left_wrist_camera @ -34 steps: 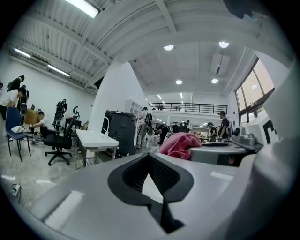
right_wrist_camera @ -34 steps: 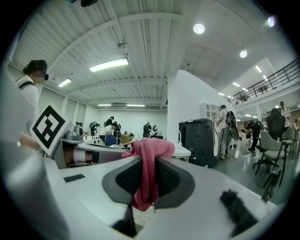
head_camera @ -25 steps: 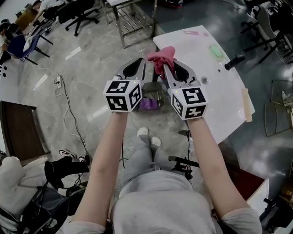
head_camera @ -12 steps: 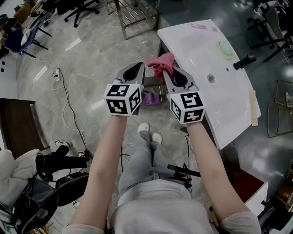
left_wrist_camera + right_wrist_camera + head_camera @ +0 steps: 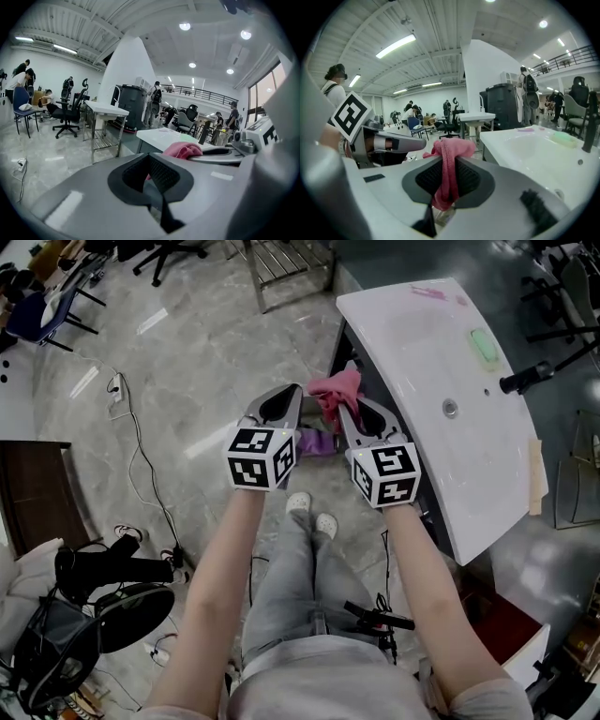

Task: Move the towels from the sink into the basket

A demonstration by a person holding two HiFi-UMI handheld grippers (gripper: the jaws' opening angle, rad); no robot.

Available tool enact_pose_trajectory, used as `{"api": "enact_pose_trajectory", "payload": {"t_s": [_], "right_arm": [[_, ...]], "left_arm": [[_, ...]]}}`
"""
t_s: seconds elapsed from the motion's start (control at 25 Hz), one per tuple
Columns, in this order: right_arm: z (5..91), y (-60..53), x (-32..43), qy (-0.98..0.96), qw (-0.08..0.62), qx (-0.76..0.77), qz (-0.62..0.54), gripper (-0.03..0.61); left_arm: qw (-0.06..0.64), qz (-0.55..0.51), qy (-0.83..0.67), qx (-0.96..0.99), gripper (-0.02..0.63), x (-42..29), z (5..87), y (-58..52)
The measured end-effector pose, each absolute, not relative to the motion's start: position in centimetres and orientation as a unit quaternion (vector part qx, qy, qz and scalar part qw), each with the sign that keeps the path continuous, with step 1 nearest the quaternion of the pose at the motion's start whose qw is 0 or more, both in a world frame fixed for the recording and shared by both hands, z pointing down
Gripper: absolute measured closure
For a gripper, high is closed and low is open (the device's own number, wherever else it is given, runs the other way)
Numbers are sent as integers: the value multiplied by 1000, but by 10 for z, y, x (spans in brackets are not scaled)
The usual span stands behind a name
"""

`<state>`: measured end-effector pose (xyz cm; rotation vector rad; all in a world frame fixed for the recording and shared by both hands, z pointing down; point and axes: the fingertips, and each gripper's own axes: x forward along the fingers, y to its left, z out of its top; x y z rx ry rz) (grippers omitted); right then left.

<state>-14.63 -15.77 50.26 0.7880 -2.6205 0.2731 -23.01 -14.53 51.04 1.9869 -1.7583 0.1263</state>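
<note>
Pink towel (image 5: pixel 452 147), crumpled, tight between ribbed black pads (image 5: pixel 427 180) of right gripper (image 5: pixel 449 180); left gripper (image 5: pixel 149 174) jaws together, empty.

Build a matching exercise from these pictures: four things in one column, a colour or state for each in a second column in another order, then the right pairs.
Column one:
1. towel
2. sink
3. left gripper
4. tap

Column two:
A. white
B. shut, with nothing in it
C. pink, pinched in the right gripper
D. black

Right pairs: 1-C, 2-A, 3-B, 4-D.
</note>
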Motion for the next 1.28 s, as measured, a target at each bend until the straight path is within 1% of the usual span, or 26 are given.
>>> {"api": "enact_pose_trajectory", "payload": {"t_s": [0.48, 0.64, 0.96, 1.08, 1.28], "right_arm": [[601, -164, -137, -921, 232, 273, 151, 511], [647, -157, -135, -909, 265, 269, 178, 511], [725, -147, -122, -892, 306, 255, 215, 505], [752, -153, -132, -884, 324, 252, 224, 505], [792, -152, -144, -874, 349, 244, 232, 493]], "left_arm": [[275, 73, -637, 717, 607, -216, 602, -148], [292, 82, -638, 708, 607, -217, 637, -142], [325, 91, -638, 692, 607, -210, 701, -132], [333, 102, -625, 699, 607, -213, 723, -138], [378, 76, -633, 671, 607, -229, 752, -134]]}}
